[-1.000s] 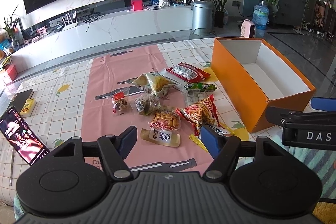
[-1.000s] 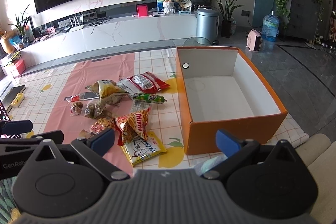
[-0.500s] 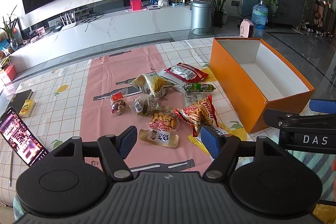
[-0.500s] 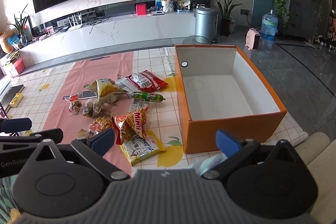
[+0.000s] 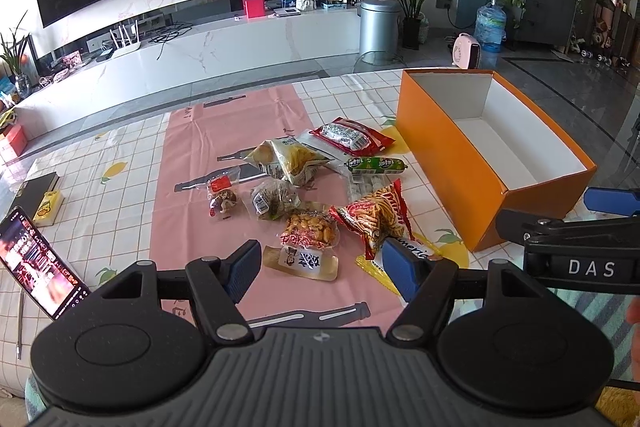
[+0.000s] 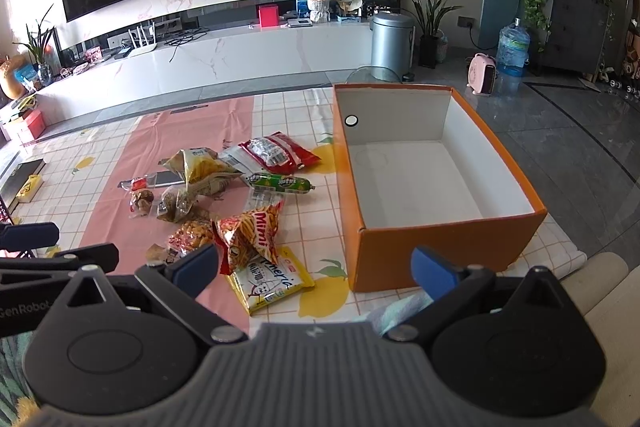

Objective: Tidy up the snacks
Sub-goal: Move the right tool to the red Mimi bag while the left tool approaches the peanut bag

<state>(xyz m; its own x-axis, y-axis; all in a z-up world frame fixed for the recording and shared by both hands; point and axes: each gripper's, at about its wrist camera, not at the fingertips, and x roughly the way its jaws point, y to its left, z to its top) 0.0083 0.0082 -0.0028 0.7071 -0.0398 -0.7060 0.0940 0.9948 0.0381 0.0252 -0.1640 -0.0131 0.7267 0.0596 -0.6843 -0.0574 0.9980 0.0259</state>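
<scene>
Several snack packets lie in a loose pile on the pink mat (image 5: 208, 147): a red Mimi bag (image 5: 376, 217), a green sausage (image 5: 376, 165), a red packet (image 5: 350, 135), a yellow chip bag (image 5: 294, 159), a peanut packet (image 5: 310, 229) and a yellow packet (image 6: 266, 281). An empty orange box (image 5: 444, 147) stands to their right, also in the right wrist view (image 6: 436, 247). My left gripper (image 5: 320, 269) is open and empty above the near snacks. My right gripper (image 6: 316, 263) is open and empty, before the box's near left corner.
A phone (image 5: 36, 263) leans at the left table edge, with a small yellow box (image 5: 48, 207) and a dark book (image 5: 38, 187) behind it. A TV console (image 5: 200, 59) and a metal bin (image 5: 378, 25) stand beyond the table.
Both grippers have drifted slightly forward over the table. Nothing was taken hold of and the snacks have not moved.
</scene>
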